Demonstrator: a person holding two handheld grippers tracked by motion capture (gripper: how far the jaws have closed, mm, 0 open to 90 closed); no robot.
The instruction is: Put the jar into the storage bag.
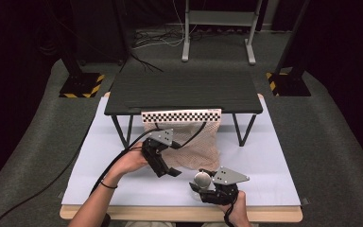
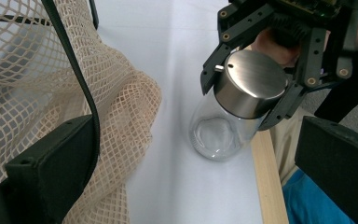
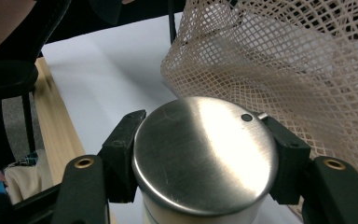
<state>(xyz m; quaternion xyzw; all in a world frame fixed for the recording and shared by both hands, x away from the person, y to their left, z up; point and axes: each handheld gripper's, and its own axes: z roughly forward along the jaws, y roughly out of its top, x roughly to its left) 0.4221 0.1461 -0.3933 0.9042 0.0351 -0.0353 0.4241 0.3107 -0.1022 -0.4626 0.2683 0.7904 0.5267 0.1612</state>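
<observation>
A clear glass jar (image 2: 216, 135) with a brushed steel lid (image 2: 251, 84) stands near the front edge of the white mat (image 1: 264, 156). My right gripper (image 1: 207, 185) is shut on the lid (image 3: 200, 140), one black pad pressing each side. A beige mesh bag (image 1: 194, 142) hangs from under the black shelf and spreads onto the mat just behind the jar. My left gripper (image 1: 168, 169) is open over the bag's front left edge. One of its fingers (image 2: 51, 172) rests against the mesh (image 2: 121, 107) beside a black cord, and the other finger (image 2: 340, 163) stands far off, past the jar.
A low black shelf (image 1: 184, 90) on thin legs spans the back of the mat, with a checkered strip (image 1: 182, 116) on its front edge. The table's wooden edge (image 1: 170, 213) runs close in front of the jar. Stands with striped bases (image 1: 80, 85) sit on the floor behind.
</observation>
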